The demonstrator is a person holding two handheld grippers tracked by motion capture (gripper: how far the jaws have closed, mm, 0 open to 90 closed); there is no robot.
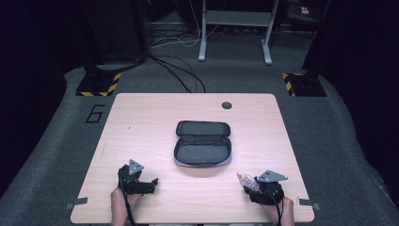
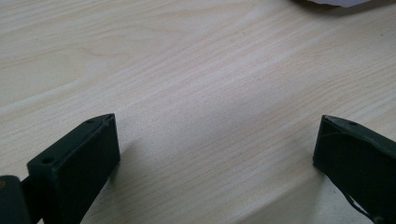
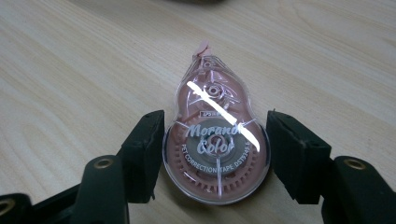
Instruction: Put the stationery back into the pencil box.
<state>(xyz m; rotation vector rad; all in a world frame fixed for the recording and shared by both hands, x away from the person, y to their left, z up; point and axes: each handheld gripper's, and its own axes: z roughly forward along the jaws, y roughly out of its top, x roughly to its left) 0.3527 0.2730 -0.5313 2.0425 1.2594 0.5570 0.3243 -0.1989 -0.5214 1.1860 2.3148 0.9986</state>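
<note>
Looking down from the high view: right gripper sits at the near right of the table, with a pink correction tape dispenser sticking out from its fingers toward the far left. Left gripper rests at the near left, fingers pointing right, nothing between them. An open grey pencil case lies mid-table, lid flipped to the far side, well apart from both grippers. Small dark round hole near the far edge.

Left gripper view: left gripper has its fingers spread wide over bare wood, nothing gripped. Pale edge of the pencil case peeks in at the far right.

Right gripper view: right gripper is closed on the correction tape dispenser. Both fingers press its round body on opposite sides. It lies flat on the table, clear cover up, tip pointing away from the gripper. No earlier frame, so only the clamped state is reported.
</note>
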